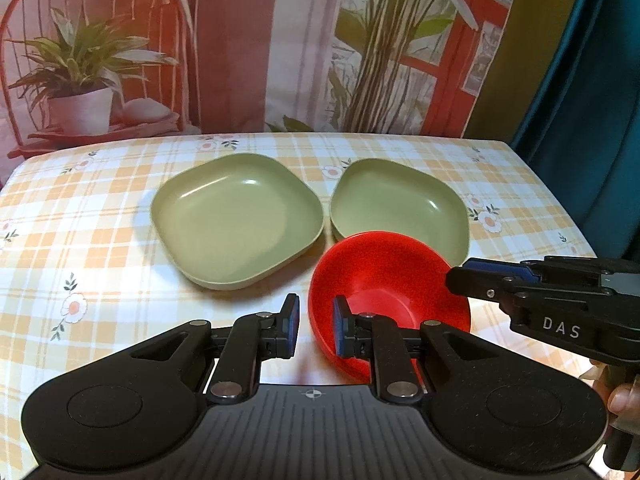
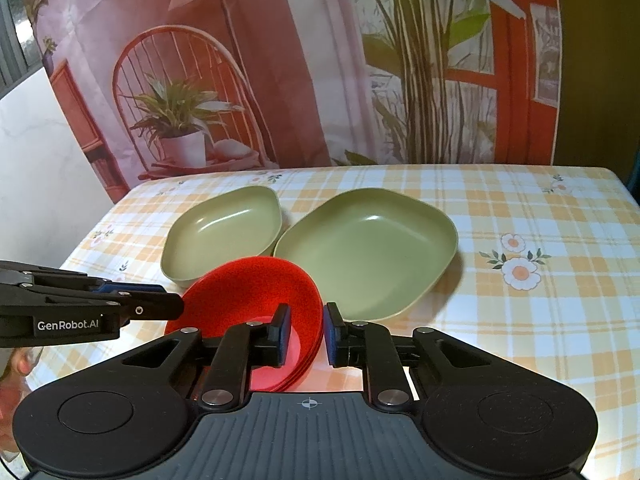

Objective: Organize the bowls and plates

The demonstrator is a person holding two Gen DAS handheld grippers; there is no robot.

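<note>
A nest of red bowls (image 1: 384, 292) (image 2: 248, 292) sits tilted at the near middle of the table, its far rim overlapping the green dishes. My left gripper (image 1: 316, 326) straddles the bowls' left rim with one finger inside, closed narrowly on it. In the right wrist view it (image 2: 176, 305) reaches in from the left edge. My right gripper (image 2: 307, 334) straddles the right rim, with a thin gap at the outer pad. It (image 1: 454, 278) enters from the right in the left wrist view. Behind the bowls lie two square green dishes side by side, left (image 1: 236, 220) (image 2: 224, 232) and right (image 1: 400, 208) (image 2: 368, 252), both empty.
An orange checked tablecloth (image 1: 100, 240) with flower prints covers the table. A printed backdrop (image 1: 240, 40) of plants and a chair hangs right behind the far edge. Teal cloth (image 1: 580, 120) hangs at the right. A person's fingers (image 1: 624, 400) hold the right gripper's handle.
</note>
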